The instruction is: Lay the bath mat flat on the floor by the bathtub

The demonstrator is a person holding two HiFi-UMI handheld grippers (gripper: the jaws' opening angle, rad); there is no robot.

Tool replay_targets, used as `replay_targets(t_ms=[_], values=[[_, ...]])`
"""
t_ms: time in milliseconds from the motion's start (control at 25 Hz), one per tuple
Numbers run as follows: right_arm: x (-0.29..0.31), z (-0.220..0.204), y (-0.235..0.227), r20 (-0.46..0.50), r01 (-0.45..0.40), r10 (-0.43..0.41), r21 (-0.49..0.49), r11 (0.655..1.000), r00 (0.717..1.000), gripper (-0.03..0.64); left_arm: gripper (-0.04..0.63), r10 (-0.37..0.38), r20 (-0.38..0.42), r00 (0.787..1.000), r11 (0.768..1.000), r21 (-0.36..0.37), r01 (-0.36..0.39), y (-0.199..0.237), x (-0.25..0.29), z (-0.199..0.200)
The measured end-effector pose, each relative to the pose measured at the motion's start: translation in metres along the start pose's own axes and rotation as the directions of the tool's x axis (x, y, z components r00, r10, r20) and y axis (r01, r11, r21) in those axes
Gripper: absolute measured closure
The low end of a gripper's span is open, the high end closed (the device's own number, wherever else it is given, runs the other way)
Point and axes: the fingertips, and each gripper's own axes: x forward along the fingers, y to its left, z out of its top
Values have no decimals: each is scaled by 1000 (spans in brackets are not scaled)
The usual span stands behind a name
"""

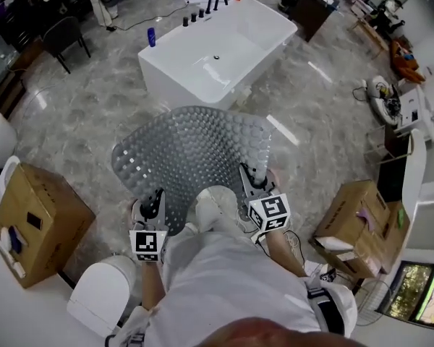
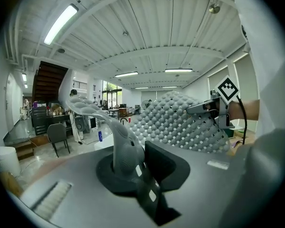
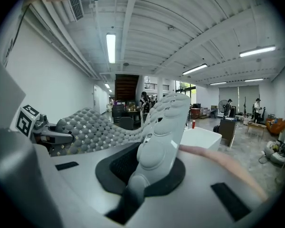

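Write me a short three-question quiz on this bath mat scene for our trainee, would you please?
1. True or false: the mat lies flat on the floor.
2. How many grippers grip the mat? A none; B one; C both.
3. In the head view, what colour is the bottle at the left corner of the tub?
Key: 1 false, it is held up in the air. 2 C, the left gripper and right gripper are each shut on its near edge. 3 blue.

Workshop hall: showroom bathtub, cardboard boxes (marble floor).
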Motion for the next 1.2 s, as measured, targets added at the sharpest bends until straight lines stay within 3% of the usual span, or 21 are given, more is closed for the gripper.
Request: replay_targets(t_ms=[360,720,960,1200], values=[[42,18,-62,-14,-15,16,30,999,1000,594,552,35,-52,998,999,-12,-36,25,67,22],[116,-18,-130,-101,-23,34,109,994,994,594,557,33,-186,982,999,-37,-40,44,150,6],[174,-92,-144,-170,-91,112,124,988,979,594,561,30,-289,957,998,-42,-44,57,203,-66],[232,-186,-133,-186,-90,108,103,991,977,594,565,-18,-287,958,998,-61,1,76,274,-165]])
